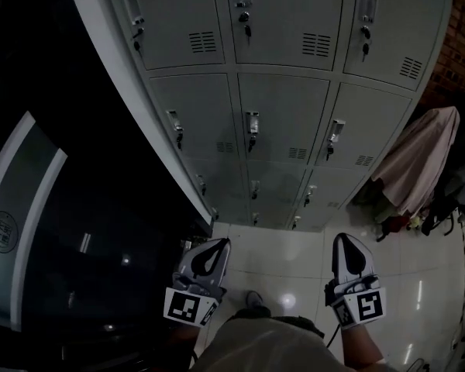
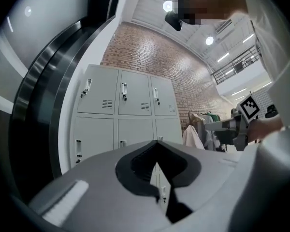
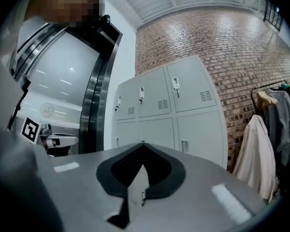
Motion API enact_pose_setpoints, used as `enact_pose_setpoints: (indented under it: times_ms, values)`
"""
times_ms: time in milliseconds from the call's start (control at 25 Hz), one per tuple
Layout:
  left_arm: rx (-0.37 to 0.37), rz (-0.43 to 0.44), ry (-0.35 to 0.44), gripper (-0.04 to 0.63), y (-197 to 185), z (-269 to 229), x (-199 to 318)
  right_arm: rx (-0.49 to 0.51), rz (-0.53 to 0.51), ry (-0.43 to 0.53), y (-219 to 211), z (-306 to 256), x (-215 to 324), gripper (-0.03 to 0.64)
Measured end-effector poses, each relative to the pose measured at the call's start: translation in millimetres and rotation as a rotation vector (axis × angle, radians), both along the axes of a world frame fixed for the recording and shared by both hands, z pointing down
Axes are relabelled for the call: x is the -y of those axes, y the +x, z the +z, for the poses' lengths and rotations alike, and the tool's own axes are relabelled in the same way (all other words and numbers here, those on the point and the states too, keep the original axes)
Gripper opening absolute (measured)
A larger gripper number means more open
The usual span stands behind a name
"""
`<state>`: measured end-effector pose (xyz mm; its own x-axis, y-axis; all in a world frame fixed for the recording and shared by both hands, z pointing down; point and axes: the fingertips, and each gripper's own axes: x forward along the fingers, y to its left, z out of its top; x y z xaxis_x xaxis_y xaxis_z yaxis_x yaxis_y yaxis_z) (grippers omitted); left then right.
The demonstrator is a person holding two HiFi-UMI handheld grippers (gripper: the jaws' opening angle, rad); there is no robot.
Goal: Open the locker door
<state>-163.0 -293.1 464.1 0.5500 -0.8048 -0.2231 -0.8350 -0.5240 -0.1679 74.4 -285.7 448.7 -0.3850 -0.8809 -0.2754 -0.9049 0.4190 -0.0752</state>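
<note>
**Head view: grey sheet-metal locker bank (image 1: 283, 22) all shut, both tools well short of it**

Low over the pale tiled floor (image 1: 294, 254) hangs the white two-jaw left gripper (image 1: 217, 245), its jaws a little apart with nothing between them. The matching right gripper (image 1: 343, 239) has its jaws together and is also empty. Which door is meant I cannot tell; the middle-row centre door (image 1: 283, 107) faces them most squarely. I judge it light, stiff and free-swinging, with a painted face too flat and smooth to pinch. The small upright latch handle (image 1: 252, 122) near its left edge, with a key (image 1: 252, 140) below, looks like the only hold, so the hinge is probably on the right.
</note>
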Motion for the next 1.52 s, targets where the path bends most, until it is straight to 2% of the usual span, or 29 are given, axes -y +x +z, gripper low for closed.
enact_pose_setpoints:
  times_ms: [80, 200, 360, 440, 560, 680, 800, 880, 1040, 1200, 1440, 1520]
  values:
    - [-0.022, 0.01, 0.036, 0.107, -7, 1, 18, -0.03, -0.016, -0.014, -16, 10, 21, 0.002]
    - [-0.043, -0.003, 0.02, 0.097, -19, 11, 44, -0.104, -0.047, -0.097, -32, 36, 45, 0.002]
    - [-0.072, -0.009, -0.013, 0.097, -26, 23, 72, -0.045, -0.067, -0.008, -44, 24, 77, 0.009]
    - [-0.073, -0.014, -0.024, 0.097, -27, 28, 81, -0.055, -0.084, -0.012, -49, 28, 91, 0.014]
    - [-0.047, -0.049, -0.099, 0.097, -32, 39, 93, -0.053, -0.136, -0.027, -62, 28, 109, 0.014]
    - [-0.065, -0.088, -0.029, 0.097, -37, 27, 108, -0.029, -0.193, -0.005, -73, 18, 126, 0.029]
    - [-0.07, -0.119, -0.027, 0.097, -39, 27, 125, -0.138, -0.199, -0.123, -73, 47, 149, 0.04]
    - [-0.071, -0.129, -0.029, 0.097, -39, 29, 135, -0.149, -0.214, -0.163, -81, 59, 168, 0.054]
    - [-0.082, -0.13, -0.031, 0.097, -36, 34, 145, -0.113, -0.253, -0.184, -107, 74, 212, 0.092]
    - [-0.087, -0.142, -0.054, 0.097, -43, 44, 150, -0.096, -0.268, -0.133, -133, 98, 272, 0.13]
    - [-0.092, -0.19, -0.064, 0.097, -64, 55, 151, -0.14, -0.261, -0.223, -174, 142, 342, 0.137]
    - [-0.094, -0.202, -0.07, 0.097, -71, 60, 150, -0.156, -0.261, -0.246, -188, 153, 360, 0.158]
